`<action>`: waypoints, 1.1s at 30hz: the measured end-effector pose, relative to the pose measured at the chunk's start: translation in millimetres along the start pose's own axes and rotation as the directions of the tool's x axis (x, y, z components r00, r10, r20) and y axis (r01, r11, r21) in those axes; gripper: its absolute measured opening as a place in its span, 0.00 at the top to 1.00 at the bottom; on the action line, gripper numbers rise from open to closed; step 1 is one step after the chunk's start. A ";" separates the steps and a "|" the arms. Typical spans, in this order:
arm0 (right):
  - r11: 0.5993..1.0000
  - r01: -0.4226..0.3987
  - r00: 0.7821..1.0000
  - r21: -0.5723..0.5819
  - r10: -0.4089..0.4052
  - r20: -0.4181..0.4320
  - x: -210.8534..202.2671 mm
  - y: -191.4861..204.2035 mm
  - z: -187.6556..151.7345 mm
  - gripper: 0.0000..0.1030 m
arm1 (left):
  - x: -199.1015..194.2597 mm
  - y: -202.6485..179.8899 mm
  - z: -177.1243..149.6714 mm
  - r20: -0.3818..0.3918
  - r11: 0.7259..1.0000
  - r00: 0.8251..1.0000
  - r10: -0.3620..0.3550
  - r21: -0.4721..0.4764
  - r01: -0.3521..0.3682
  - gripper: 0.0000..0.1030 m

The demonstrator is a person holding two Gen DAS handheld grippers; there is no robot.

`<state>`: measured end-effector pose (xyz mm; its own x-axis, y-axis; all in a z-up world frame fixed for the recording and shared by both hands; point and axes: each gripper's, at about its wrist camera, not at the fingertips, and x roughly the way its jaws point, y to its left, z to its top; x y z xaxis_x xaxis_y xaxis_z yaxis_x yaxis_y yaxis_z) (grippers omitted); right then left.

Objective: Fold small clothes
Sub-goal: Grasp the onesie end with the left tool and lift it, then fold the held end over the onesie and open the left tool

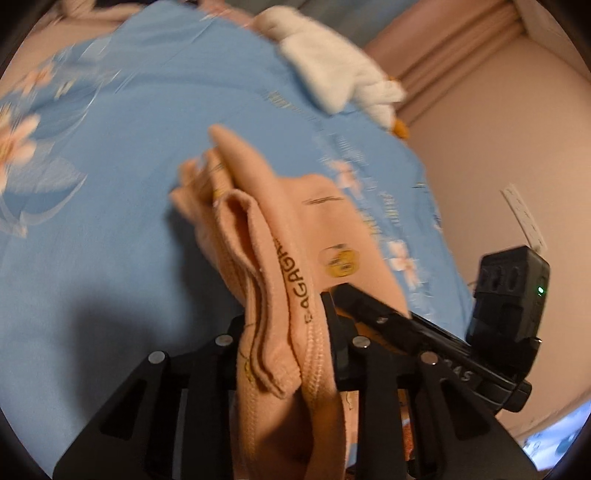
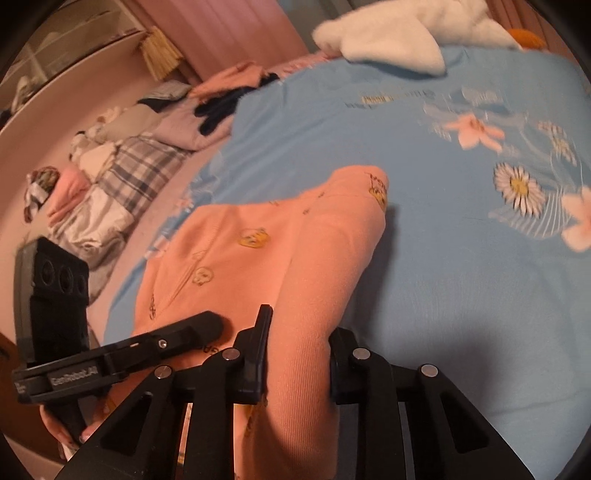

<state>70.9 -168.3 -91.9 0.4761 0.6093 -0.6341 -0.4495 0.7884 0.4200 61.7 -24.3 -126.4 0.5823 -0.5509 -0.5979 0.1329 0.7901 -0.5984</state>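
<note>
Blue floral bedsheet (image 2: 443,288), white plush toy (image 1: 332,70) (orange feet), heaped laundry (image 2: 122,173), straw broom (image 2: 159,51)

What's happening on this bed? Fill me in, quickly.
A person is folding a small peach garment printed with yellow faces, working with a handheld claw in each hand over a blue floral bedsheet. The left claw is shut on a bunched edge of the garment, and the right claw is pinched on another fold of it. The fabric looks lifted off the sheet, so the fold is not yet laid down. A white plush toy lies at the far side of the bed.
</note>
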 end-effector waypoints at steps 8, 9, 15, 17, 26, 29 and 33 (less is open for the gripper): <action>0.996 0.068 0.991 -0.060 -0.061 0.118 -40.6 -4.4 32.4 0.74 | -0.7 -40.4 20.8 0.086 0.995 0.995 -0.042 0.094 0.033 0.74; 0.994 0.085 0.990 -0.068 -0.077 0.122 -41.3 -7.0 34.5 0.74 | 5.4 -42.4 23.2 0.086 0.995 0.995 -0.048 0.093 0.040 0.74; 0.991 0.124 0.986 -0.043 -0.118 0.115 -31.9 -32.0 33.6 0.74 | 30.6 -34.5 16.3 0.042 0.996 0.999 -0.034 0.083 0.031 0.74; 0.991 0.131 0.988 -0.022 -0.128 0.091 -25.1 -41.2 29.9 0.74 | 45.6 -34.0 15.4 0.017 0.997 1.000 -0.010 0.071 0.009 0.74; 0.979 0.203 0.979 0.033 -0.202 -0.034 -3.2 -64.4 15.7 0.73 | 85.7 -16.9 6.3 -0.078 0.992 0.991 0.108 0.066 -0.103 0.67; 0.973 0.227 0.973 0.040 -0.225 -0.044 -5.5 -64.1 13.7 0.68 | 82.9 -8.5 4.1 -0.084 0.991 0.988 0.131 0.041 -0.128 0.57; 0.947 0.318 0.948 0.037 -0.317 -0.026 -12.1 -67.6 12.4 0.50 | 75.0 -5.3 7.7 -0.075 0.988 0.985 0.153 0.034 -0.151 0.48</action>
<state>104.8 -227.9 -104.6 0.5742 0.3256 -0.7512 -0.2469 0.9437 0.2203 110.9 -67.7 -164.0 0.5341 -0.4417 -0.7208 0.0703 0.8729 -0.4828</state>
